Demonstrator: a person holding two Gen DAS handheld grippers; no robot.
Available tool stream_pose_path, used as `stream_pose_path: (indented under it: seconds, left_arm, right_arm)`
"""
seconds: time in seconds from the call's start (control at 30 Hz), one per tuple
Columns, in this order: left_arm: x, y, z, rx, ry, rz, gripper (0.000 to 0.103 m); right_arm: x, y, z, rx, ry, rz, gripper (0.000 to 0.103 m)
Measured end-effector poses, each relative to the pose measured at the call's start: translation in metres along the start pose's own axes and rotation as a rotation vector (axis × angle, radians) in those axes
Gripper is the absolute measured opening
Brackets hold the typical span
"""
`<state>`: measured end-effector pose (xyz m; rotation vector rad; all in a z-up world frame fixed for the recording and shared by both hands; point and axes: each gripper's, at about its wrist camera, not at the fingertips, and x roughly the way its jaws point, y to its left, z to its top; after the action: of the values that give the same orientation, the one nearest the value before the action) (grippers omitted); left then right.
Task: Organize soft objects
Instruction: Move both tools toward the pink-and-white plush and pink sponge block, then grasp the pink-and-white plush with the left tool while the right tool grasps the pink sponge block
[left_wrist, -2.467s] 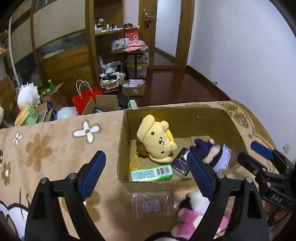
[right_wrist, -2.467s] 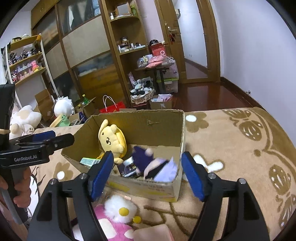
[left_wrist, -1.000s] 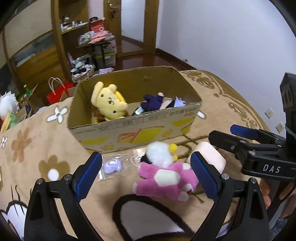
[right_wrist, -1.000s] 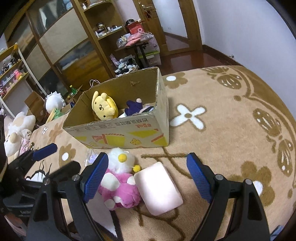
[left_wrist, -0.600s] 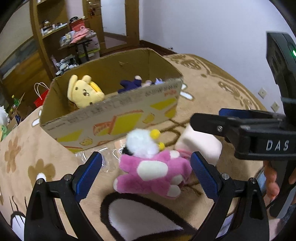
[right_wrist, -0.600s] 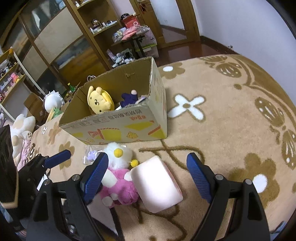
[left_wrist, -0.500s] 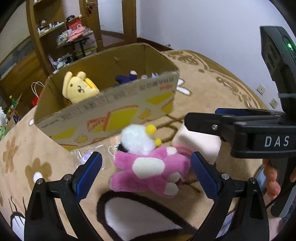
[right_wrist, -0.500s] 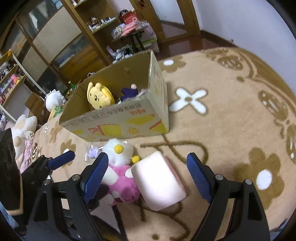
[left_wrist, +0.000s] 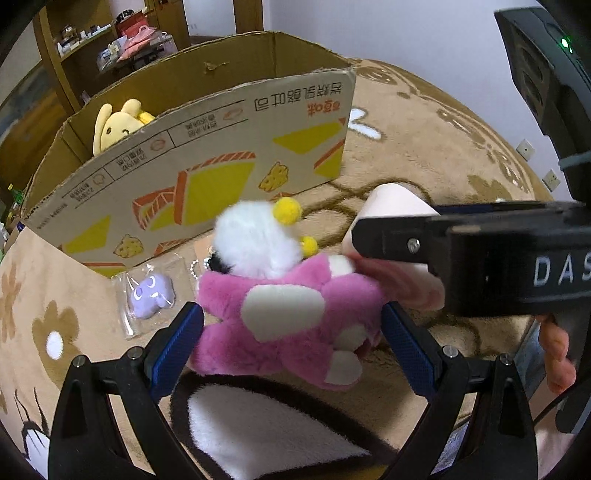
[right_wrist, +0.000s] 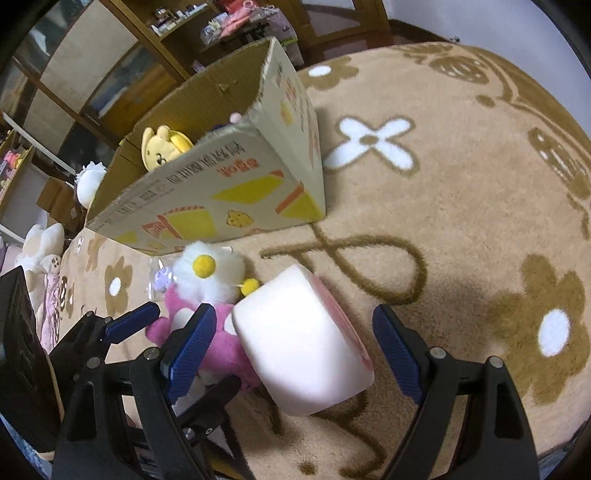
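Straddling the pink plush toy (left_wrist: 291, 317) with its jaws apart, the left gripper (left_wrist: 291, 350) sits low over the carpet (right_wrist: 461, 206). At three o'clock of that toy, the right gripper (right_wrist: 291, 354) brackets the white foam block (right_wrist: 299, 343), jaws apart. At twelve o'clock stands the cardboard box (left_wrist: 207, 166), holding a yellow plush (left_wrist: 118, 125).

A tan carpet (right_wrist: 461, 192) patterned with white and brown flowers covers the floor. On it, just beside the box wall, lies a clear plastic packet (left_wrist: 147, 295) holding a small purple figure. Behind, wooden shelving (left_wrist: 74, 40) carries assorted clutter, and a low stand (right_wrist: 243, 22) holds pink items. At the left edge of the right wrist view, cardboard cartons (right_wrist: 55, 201) sit on the dark wood floor. A white wall (left_wrist: 388, 33) bears two sockets (left_wrist: 524, 149) low down.
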<state>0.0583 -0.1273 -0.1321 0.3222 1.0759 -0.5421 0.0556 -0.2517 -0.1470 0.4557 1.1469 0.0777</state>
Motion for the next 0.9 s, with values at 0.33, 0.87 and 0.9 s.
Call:
stream_pose_path:
  seconds: [0.33,0.87,0.9]
  left_arm:
    - [0.006,0.012,0.000,-0.058,0.024,-0.032,0.101]
    - [0.013,0.004,0.001,-0.071,0.057,-0.044,0.101]
    - [0.016,0.003,0.000,-0.064,0.070,-0.030,0.101]
  right_arm:
    - [0.012,-0.001,-0.004,0.012,0.049,-0.013,0.090]
    - [0.018,-0.002,-0.003,0.014,0.070,-0.030,0.088]
    - [0.019,-0.003,-0.003,0.014,0.074,-0.030,0.088]
